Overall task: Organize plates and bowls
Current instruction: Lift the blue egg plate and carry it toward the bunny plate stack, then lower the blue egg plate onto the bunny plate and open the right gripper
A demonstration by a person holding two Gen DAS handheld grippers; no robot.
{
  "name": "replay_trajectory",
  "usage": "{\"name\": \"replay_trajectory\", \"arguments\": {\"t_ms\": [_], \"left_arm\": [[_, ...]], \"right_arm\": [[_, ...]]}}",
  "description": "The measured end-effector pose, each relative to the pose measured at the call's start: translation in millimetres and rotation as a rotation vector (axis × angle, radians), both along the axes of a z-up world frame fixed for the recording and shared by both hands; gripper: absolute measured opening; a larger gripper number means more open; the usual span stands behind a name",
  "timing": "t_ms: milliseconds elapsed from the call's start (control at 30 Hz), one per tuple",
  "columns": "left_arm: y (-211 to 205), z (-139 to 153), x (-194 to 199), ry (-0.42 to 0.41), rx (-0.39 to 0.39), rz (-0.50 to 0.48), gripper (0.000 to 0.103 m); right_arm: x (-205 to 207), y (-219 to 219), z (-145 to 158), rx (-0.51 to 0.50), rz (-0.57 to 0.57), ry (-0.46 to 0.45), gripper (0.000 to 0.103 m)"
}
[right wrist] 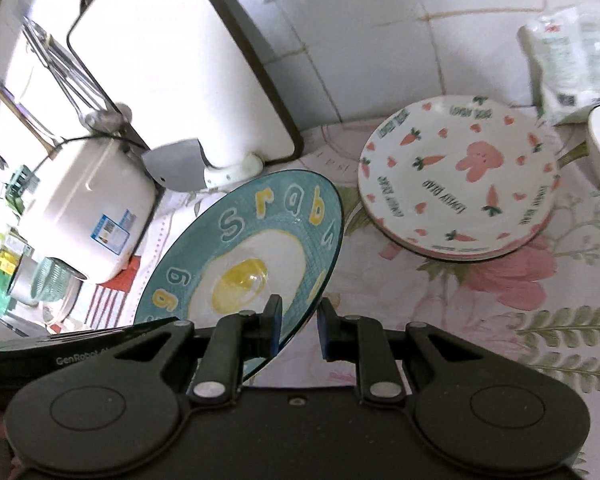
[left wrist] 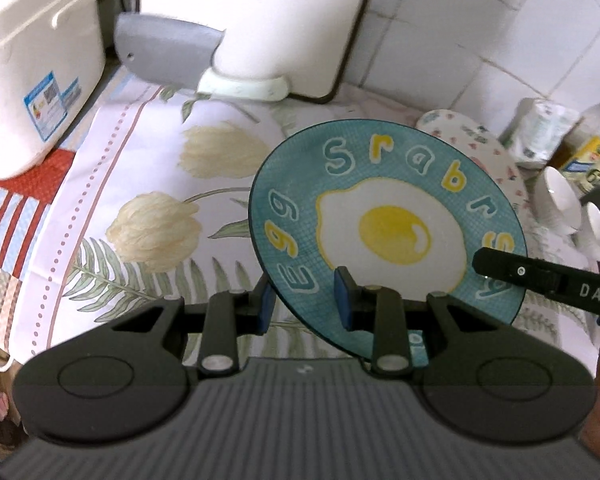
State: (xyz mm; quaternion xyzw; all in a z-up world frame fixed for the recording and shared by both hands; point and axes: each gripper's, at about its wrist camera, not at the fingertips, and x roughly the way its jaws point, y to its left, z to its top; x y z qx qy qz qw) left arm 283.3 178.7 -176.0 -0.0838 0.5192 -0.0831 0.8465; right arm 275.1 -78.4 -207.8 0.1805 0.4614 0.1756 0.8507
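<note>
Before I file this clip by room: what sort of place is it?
Most likely a home kitchen counter: tiled wall, a white rice cooker, utensils hanging at the wall, and plates such as the carrot-print plate on a flowered cloth.

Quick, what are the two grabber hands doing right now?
Left gripper: closed on the rim of the blue egg plate.
Right gripper: closed on the same plate's opposite rim.

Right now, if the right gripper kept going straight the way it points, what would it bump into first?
Probably the flowered tablecloth: the right gripper already grips the blue egg plate by its rim and points down past it. The carrot plate lies further right, though depth is unclear.
</note>
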Motion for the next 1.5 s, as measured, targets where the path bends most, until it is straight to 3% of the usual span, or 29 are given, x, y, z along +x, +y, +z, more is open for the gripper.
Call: {"name": "replay_trajectory", "arguments": {"t_ms": [333, 767, 1033, 1500], "left_arm": [[-46, 41, -19, -0.077, 0.039, -0.069, 0.029], [-100, 61, -1, -0.105, -0.016, -0.098, 0.029], [-126, 58, 34, -0.105, -0.036, -0.106, 0.029], [-147, 19, 92, -0.042, -0.014, -0.110, 0.029]], "right_arm": [[-33, -45, 30, 0.007, -0.027, -0.052, 0.024], [-26, -107, 59, 0.013, -0.059, -0.111, 0.024], [6, -134, 60, 0.007, -0.065, -0.128, 0.025], [69, -152, 20, 0.004, -0.037, -0.061, 0.025]]}}
